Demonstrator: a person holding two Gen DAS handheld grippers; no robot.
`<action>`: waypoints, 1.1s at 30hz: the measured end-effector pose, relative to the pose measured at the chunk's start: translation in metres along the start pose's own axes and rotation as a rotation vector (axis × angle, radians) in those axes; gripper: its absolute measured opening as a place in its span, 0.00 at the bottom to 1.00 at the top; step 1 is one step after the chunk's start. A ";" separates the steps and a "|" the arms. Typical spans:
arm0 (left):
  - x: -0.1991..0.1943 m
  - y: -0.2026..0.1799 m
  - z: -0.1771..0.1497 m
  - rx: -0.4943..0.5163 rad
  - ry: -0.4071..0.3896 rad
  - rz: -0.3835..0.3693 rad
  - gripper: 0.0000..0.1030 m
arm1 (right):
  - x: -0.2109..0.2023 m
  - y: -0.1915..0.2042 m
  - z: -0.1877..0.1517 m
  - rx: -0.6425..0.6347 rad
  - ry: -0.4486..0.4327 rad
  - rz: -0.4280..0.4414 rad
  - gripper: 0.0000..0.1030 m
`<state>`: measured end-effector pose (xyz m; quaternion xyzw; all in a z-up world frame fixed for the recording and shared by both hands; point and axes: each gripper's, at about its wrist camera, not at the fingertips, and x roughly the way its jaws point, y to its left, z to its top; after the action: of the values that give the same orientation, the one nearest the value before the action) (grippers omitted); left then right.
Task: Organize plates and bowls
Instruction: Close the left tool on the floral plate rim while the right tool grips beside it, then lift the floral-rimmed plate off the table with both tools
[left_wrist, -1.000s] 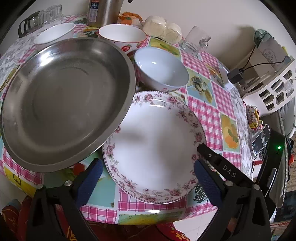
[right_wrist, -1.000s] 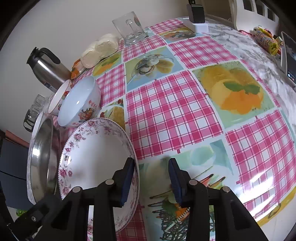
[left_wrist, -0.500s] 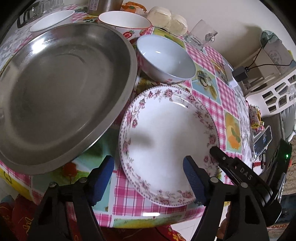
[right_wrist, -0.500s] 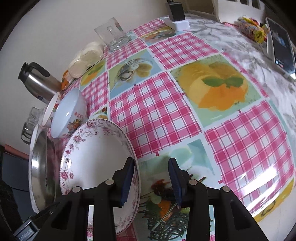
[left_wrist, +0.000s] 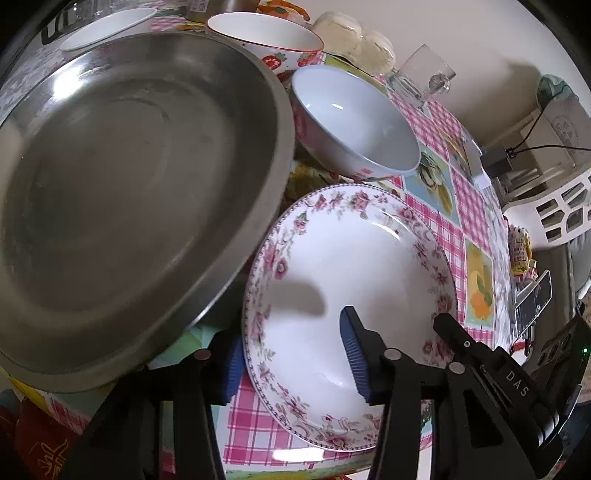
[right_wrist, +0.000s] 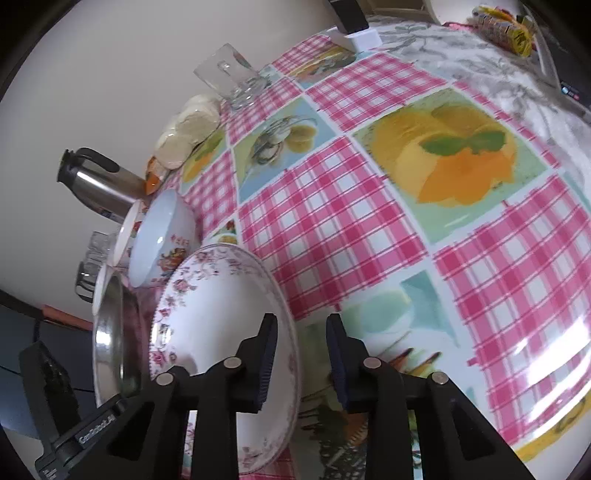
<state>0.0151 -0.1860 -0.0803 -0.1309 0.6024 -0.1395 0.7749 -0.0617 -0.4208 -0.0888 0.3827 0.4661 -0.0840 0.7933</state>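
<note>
Now we see the floral plate (left_wrist: 354, 258) empty; our left gripper (left_wrist: 291, 354) and right gripper (right_wrist: 301, 363), jaws just closing, straddle its rims, unclamped; steel basin (left_wrist: 129, 177) at ten o'clock, empty.

The floral plate (left_wrist: 354, 258) is set on the counter (right_wrist: 369, 221) near its front edge. The steel pan (left_wrist: 129, 184) is placed just to its left in the left wrist view, its rim beside the plate's. A bowl (left_wrist: 354, 122) is found behind the plate, just beside the pan; a second bowl (left_wrist: 266, 40) and a third (left_wrist: 107, 29) are ranged further back. Buns (left_wrist: 354, 37) and a glass mug (left_wrist: 424, 77) are located behind the bowls, near the wall. A kettle (right_wrist: 99, 184) is seen behind the bowls in the right wrist view. The plate's left rim is straddled by the left tongs (left_wrist: 295, 362), its right rim by the right tongs (right_wrist: 301, 363).
</note>
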 end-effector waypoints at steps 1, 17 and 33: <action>0.000 0.001 0.000 -0.003 -0.002 -0.001 0.45 | 0.001 0.000 0.000 0.005 0.002 0.011 0.25; 0.001 0.003 0.003 0.018 -0.023 -0.037 0.44 | 0.008 -0.008 -0.001 0.059 0.004 0.066 0.11; -0.006 0.021 0.000 0.013 -0.107 -0.117 0.43 | 0.010 -0.004 -0.001 0.033 -0.011 0.061 0.12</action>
<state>0.0152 -0.1648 -0.0828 -0.1681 0.5504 -0.1814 0.7974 -0.0589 -0.4205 -0.0991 0.4093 0.4484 -0.0696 0.7916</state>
